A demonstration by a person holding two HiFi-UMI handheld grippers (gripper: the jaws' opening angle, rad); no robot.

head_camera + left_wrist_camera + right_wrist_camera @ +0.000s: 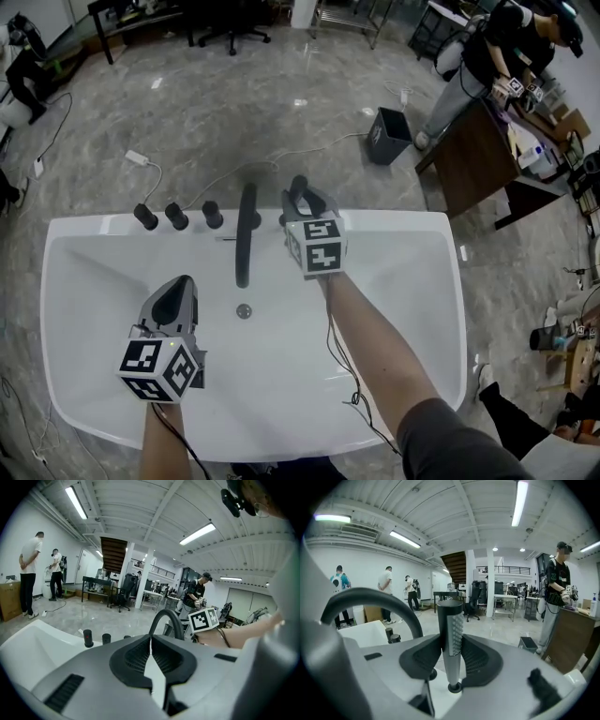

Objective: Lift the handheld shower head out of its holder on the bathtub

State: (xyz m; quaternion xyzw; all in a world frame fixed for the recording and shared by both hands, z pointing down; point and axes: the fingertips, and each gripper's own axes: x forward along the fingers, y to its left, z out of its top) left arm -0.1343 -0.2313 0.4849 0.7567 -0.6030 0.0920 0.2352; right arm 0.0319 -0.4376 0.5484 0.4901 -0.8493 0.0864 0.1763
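My right tongs (451, 657) pinched the slim grey cylindrical shower head (450, 620), upright over the back rim of the white glossy bathtub (94, 242); my left tongs (150, 645) were pressed together, empty. The grasp was done, but I judged lifting it clear remained.

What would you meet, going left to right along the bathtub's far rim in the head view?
left knob → middle knob → right knob → curved black spout → right gripper, shut on the handheld shower head.
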